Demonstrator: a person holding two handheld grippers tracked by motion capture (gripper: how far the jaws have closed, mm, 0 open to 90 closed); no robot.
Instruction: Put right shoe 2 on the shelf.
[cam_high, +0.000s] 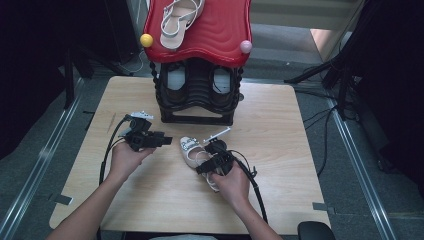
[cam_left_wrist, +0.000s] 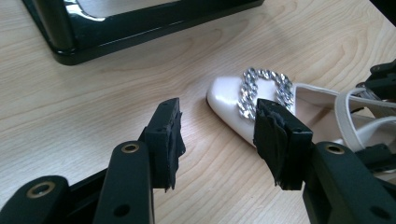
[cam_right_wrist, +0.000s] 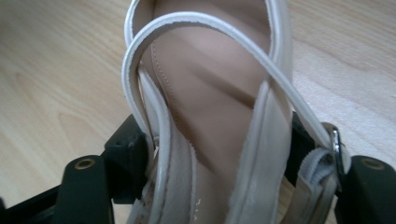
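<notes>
My right gripper (cam_right_wrist: 219, 154) pinches the white sandal (cam_right_wrist: 210, 107) at its heel sides. My left gripper (cam_left_wrist: 217, 140), spread and empty, sits beside its toe. Lifting might let the soft sides slip out.

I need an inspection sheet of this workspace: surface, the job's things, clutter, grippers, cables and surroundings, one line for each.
Surface: light wooden table, bare around the work.
Job's things: white shoe with a jewelled buckle lies on the table; its mate, a white sandal, lies on the red top of the black shoe rack.
Clutter: nothing seen.
Grippers: right gripper has its jaws closed on the shoe's heel end; left gripper is open, near the toe, not touching.
Cables: a black cable trails from the right gripper, another from the left.
Surroundings: grey floor, dark stands at the right.
</notes>
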